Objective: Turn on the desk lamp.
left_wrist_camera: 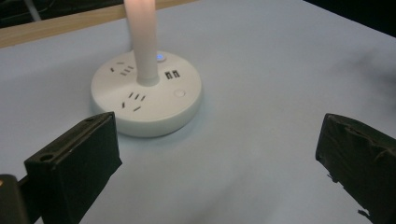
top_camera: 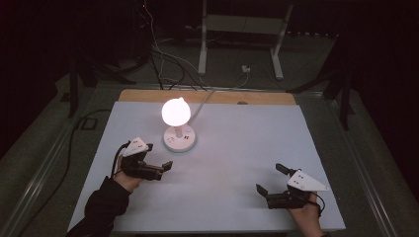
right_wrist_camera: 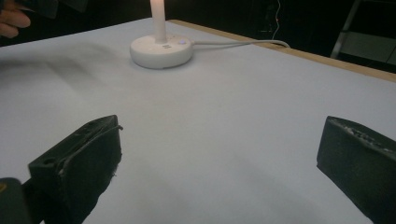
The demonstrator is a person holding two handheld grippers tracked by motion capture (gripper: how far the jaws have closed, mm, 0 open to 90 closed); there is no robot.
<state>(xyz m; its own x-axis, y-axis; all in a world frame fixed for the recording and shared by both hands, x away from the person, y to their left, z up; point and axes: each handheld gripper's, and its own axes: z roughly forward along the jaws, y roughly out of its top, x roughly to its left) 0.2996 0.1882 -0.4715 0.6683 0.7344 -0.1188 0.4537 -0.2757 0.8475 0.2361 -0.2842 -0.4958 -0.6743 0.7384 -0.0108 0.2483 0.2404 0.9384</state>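
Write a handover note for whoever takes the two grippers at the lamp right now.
Left gripper: open, holding nothing, just in front of the lamp base, not touching it.
Right gripper: open, holding nothing, near the table's front right edge, far from the lamp.
Lamp: lit, upright on its round white socket base at the table's back left; a small blue light on the base glows; its cable runs off the back edge.
Done: lamp is on.
Left: cannot tell from here; the left gripper is best placed if the base needs handling.
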